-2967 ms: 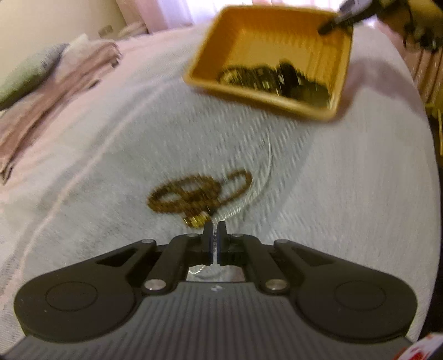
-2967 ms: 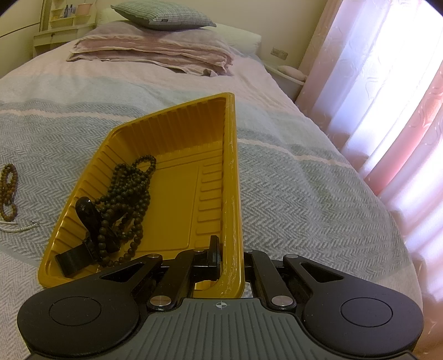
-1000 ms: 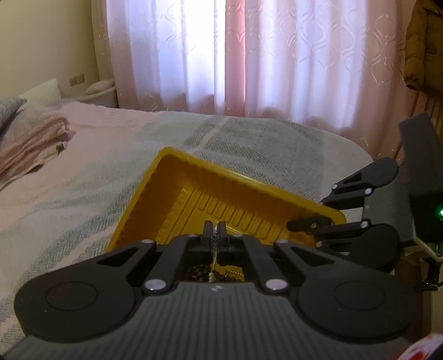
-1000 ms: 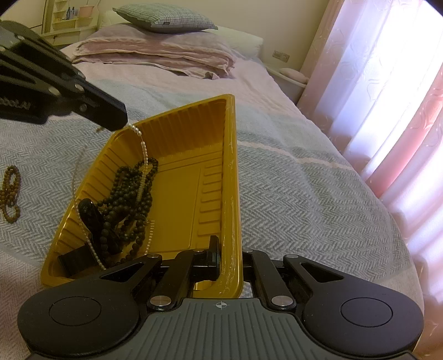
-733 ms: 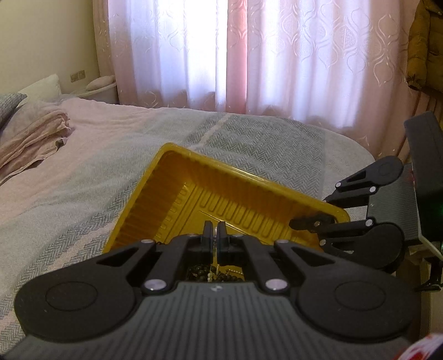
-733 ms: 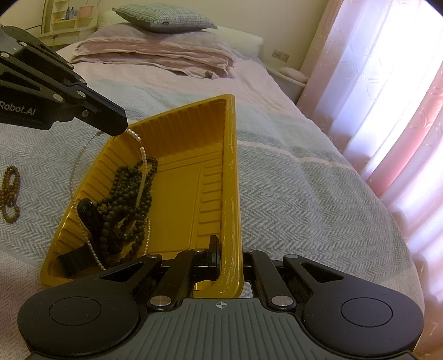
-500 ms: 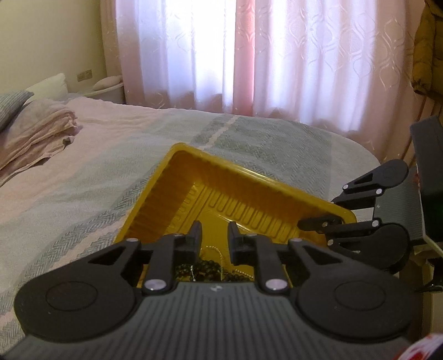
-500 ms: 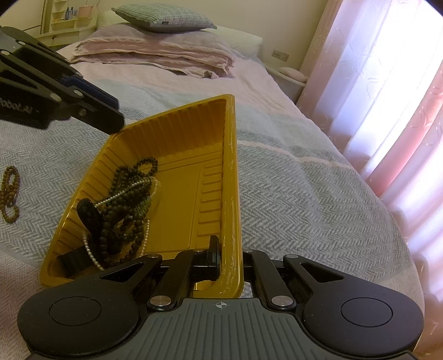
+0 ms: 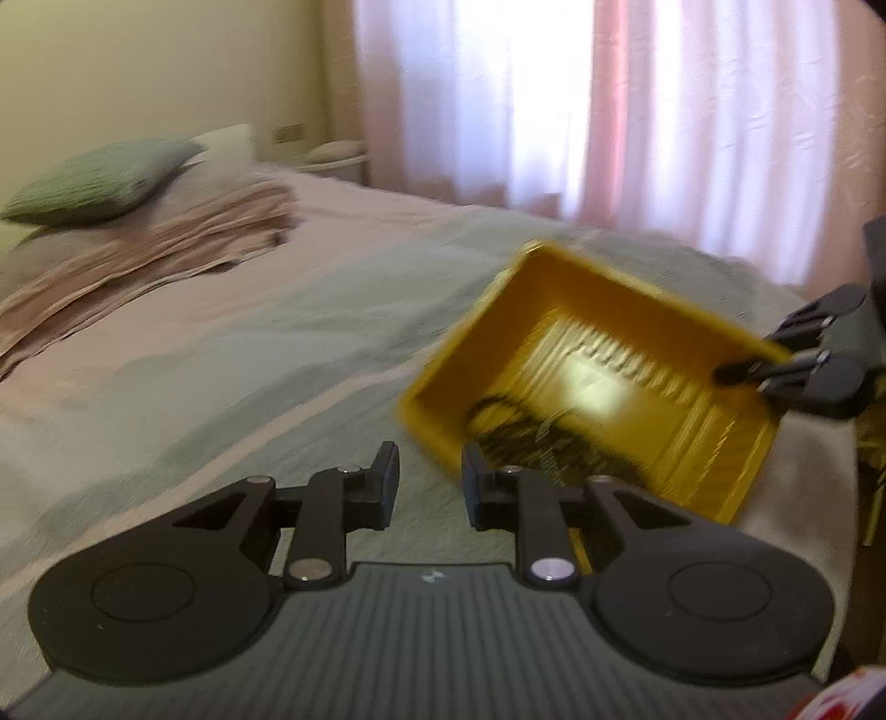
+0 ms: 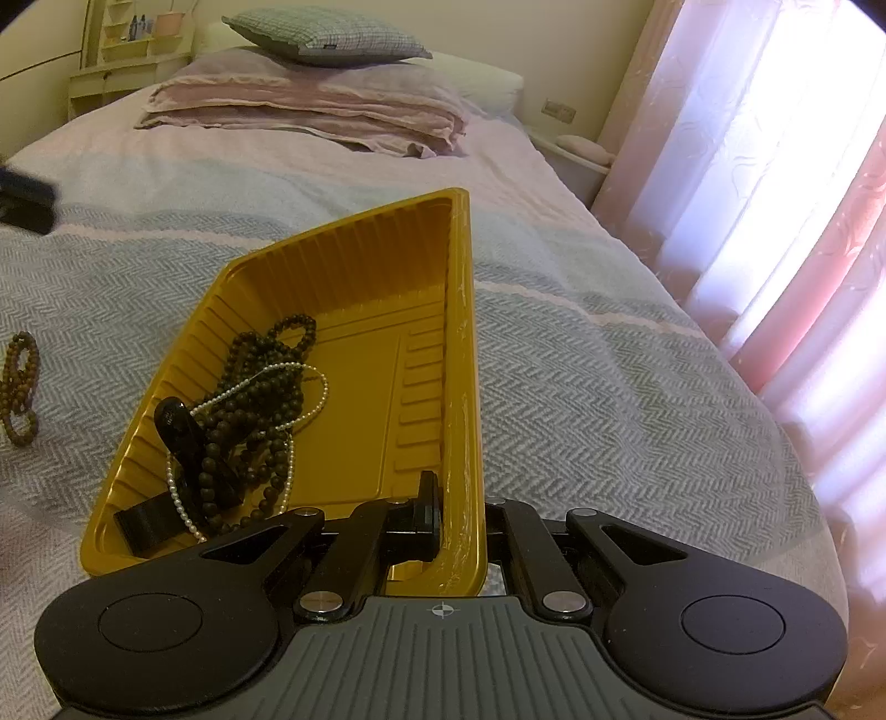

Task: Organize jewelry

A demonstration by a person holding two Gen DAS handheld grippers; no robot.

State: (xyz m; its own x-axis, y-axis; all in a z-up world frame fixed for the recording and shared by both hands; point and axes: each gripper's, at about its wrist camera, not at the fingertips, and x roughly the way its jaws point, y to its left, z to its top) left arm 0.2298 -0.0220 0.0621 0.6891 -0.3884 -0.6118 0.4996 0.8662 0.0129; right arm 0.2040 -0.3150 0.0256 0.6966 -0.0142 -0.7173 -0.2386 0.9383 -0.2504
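Tray [image 10: 354, 277]: mustard yellow, ribbed walls. 
Inside: dark brown bead strand [image 10: 260, 399], white pearl strand [image 10: 310, 407], glossy black clip [image 10: 177, 426]. 
Bedcover [image 10: 581, 387]: grey-white herringbone with pale pink stripes. 
Brown bead bracelet [image 10: 19, 387] on it. 
Pillow [image 10: 326, 33]: grey-green check. 
Curtains [image 10: 775, 166]: sheer pink-white, faint scroll pattern. 
Both hand-held grippers black: left [image 9: 425, 479], right [image 10: 462, 512].

The right gripper [image 10: 462, 518] is seen with its jaws clamped on the near rim of a yellow tray [image 10: 354, 266], which is held tilted above the bed [image 10: 609, 387]. Piled in the tray's lower left corner are a dark bead necklace [image 10: 260, 399], a thin pearl strand [image 10: 183, 498] and a black clip [image 10: 177, 426]. A brown bead bracelet [image 10: 21, 387] lies on the herringbone blanket, well apart to the left. Folded bedding [image 10: 310, 111] and a checked pillow [image 10: 321, 33] are noted at the head end, pink curtains [image 10: 775, 166] at right.
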